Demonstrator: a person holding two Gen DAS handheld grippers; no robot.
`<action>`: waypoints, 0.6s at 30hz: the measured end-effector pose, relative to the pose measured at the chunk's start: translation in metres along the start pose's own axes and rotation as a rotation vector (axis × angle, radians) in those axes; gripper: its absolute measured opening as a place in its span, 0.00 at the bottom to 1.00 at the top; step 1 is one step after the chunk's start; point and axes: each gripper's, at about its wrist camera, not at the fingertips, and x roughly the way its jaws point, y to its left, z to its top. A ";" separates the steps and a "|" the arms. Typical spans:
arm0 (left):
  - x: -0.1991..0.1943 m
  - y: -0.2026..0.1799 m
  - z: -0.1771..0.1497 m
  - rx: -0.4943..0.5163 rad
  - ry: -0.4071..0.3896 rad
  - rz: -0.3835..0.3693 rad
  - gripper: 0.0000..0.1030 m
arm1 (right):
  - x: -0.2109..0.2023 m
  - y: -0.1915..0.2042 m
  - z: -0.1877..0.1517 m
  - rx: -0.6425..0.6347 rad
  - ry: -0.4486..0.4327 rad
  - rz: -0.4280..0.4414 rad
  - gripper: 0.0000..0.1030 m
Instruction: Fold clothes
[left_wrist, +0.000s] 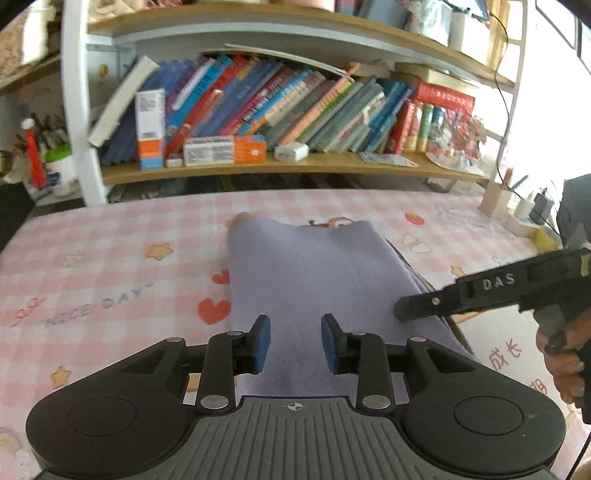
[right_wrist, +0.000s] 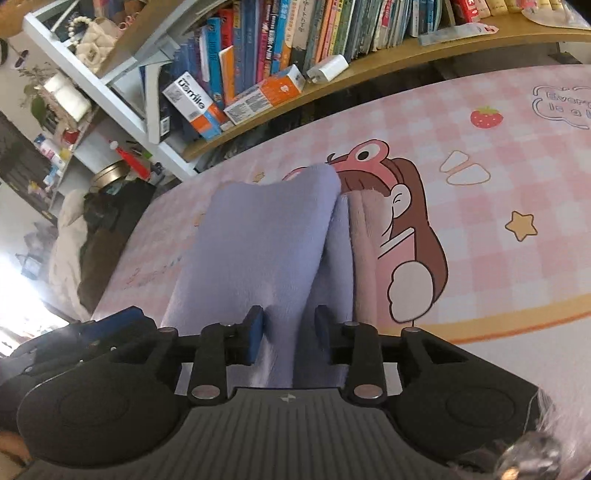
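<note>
A lavender fleece garment (left_wrist: 306, 280) is lying folded lengthwise on the surface (left_wrist: 110, 266), which is wearing a pink checked cover printed with hearts, stars and a cartoon girl (right_wrist: 402, 236). The garment is stretching away from both cameras toward the bookshelf (left_wrist: 280, 166) at the back, and a pinkish underlayer is peeking out along its right edge in the right wrist view.

The left tool (left_wrist: 295, 345) is hovering over the near end of the garment with its blue pads (left_wrist: 261, 343) standing apart; nothing is being pinched between them, so it is sitting released above the cloth (whether the pad tips are brushing the fleece cannot be told).

The right tool (right_wrist: 290, 338) is pinching a raised ridge of the lavender fabric: the cloth is bunching up between its pads (right_wrist: 255, 334) and rising into a fold that is running forward from them. In the left wrist view the same tool is coming in from the right with its fingers drawn together, the tip pressing on the garment's right edge, and the person's hand (left_wrist: 565, 354) is wrapping around its handle.
</note>
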 end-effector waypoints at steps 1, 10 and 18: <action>0.006 -0.002 0.000 0.010 0.011 -0.007 0.30 | 0.001 0.001 0.001 -0.003 -0.004 -0.002 0.11; 0.024 -0.003 -0.004 0.028 0.032 -0.063 0.32 | 0.008 -0.004 -0.010 0.028 -0.049 -0.134 0.10; 0.017 0.003 -0.006 0.038 -0.002 -0.088 0.34 | 0.005 0.016 -0.015 -0.043 -0.073 -0.209 0.21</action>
